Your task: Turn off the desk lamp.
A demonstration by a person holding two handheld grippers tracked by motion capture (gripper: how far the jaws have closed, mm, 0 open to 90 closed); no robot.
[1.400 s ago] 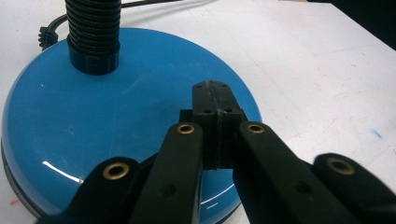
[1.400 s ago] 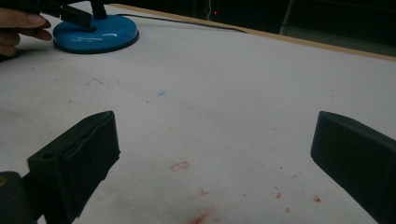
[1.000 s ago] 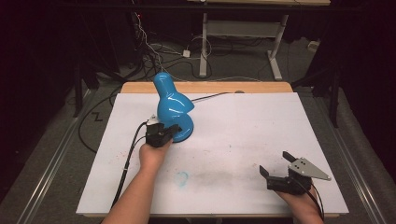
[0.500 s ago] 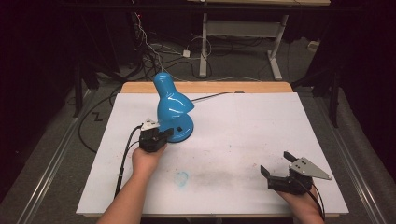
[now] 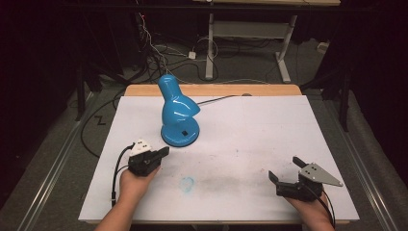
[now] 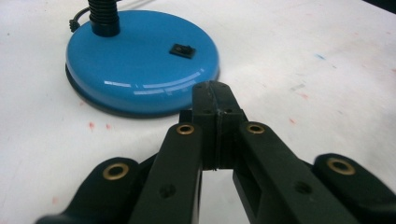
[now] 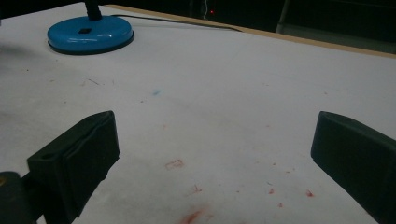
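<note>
Holding your left gripper (image 6: 215, 100) clenched on nothing, you sit just short of the blue desk lamp (image 5: 177, 113), jaw tips aimed at the small black switch (image 6: 182, 50) on its round base (image 6: 140, 70), not touching. The lamp stands upright at the worktop's (image 5: 250, 144) far left. Your right gripper (image 5: 287, 174) rests released, well apart. My judgement: the switch press may be done or pending; the lamp shows no glow.
</note>
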